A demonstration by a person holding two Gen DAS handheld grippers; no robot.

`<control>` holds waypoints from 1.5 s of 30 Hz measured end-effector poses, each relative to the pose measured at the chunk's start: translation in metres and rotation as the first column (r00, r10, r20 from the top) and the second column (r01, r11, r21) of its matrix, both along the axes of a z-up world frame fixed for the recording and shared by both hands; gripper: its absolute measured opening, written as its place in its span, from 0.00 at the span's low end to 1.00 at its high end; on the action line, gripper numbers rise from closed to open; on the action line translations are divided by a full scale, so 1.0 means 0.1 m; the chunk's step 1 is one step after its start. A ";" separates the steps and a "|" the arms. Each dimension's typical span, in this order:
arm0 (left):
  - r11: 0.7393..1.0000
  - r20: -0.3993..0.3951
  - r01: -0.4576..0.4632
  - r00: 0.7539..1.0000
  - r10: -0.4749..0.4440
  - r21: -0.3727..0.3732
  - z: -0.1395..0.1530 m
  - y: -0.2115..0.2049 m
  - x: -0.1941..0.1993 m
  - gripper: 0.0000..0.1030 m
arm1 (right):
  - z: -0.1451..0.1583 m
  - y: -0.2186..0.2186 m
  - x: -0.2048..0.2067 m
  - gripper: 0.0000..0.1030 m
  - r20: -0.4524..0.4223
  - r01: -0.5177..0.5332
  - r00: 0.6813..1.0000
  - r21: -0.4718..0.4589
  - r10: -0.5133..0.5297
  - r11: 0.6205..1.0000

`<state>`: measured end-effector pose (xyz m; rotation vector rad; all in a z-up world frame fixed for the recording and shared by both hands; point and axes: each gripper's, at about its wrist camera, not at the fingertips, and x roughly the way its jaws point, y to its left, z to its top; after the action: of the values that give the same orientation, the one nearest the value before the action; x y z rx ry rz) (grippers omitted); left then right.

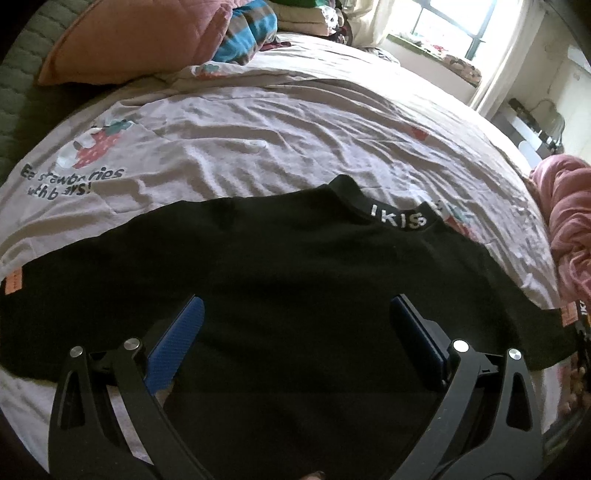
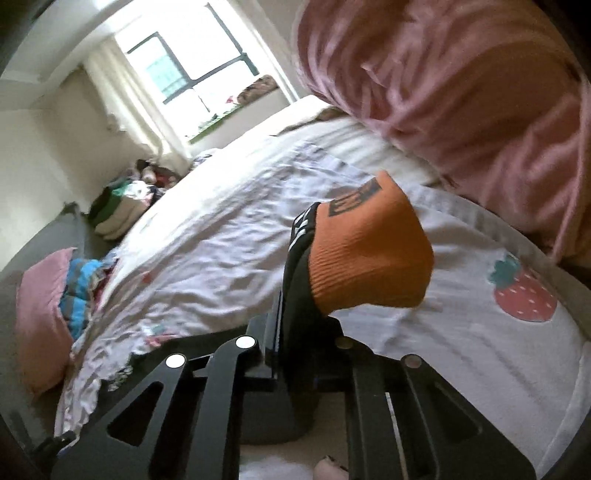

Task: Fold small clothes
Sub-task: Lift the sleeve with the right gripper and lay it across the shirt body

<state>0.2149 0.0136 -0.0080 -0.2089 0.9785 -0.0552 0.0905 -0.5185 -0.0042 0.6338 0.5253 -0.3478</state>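
The right gripper [image 2: 295, 295] has its fingers closed tight on the black sleeve [image 2: 301, 273] of a small top, pinched just behind its orange cuff [image 2: 369, 254]. The cuff sticks out past the fingertips, lifted clear of the bed sheet [image 2: 221, 236], and carries a dark printed patch near its edge. White stripes show on the black fabric where it meets the cuff. A fingertip of the person shows at the bottom edge of this view.

The left gripper [image 1: 295, 321] has its fingers spread wide, blue pads [image 1: 184, 339] facing each other, with nothing between them. They hang above the body of the black top [image 1: 277, 266], and whether they touch it cannot be told. The top lies spread flat on the bed, its collar [image 1: 399, 218] with white lettering pointing away toward the far side, and an orange cuff [image 1: 14, 282] of the other sleeve showing at the left edge of the left wrist view.

The sheet is pale, creased, and printed with strawberries [image 2: 524, 295] and dark lettering. A crumpled pink garment [image 2: 461, 92] lies on the bed just beyond the lifted cuff. Further off are a pink pillow [image 1: 140, 40], a blue striped cloth [image 1: 247, 33] beside it, a stack of folded clothes [image 2: 122, 210] and a bright window [image 2: 192, 62].
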 end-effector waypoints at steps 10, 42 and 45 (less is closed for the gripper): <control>0.999 0.011 0.026 1.000 -0.026 -0.033 0.10 0.07 -0.08 0.91 | 0.43 0.75 0.16 0.08 0.058 -0.152 0.986 -0.066 0.156 0.986; 0.956 0.042 0.057 0.998 -0.047 -0.288 0.24 0.50 -0.36 0.91 | 0.60 2.50 0.53 0.08 0.070 -0.498 0.859 -0.119 0.507 0.859; 0.946 0.039 0.046 0.999 -0.036 -0.322 0.21 0.57 -0.36 0.91 | 0.55 2.69 0.58 0.08 0.061 -0.529 0.841 -0.115 0.537 0.841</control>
<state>0.1790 0.0704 0.0131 -0.4880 0.9380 -0.2579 0.1482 -0.2495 0.0510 0.3852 0.5721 0.1873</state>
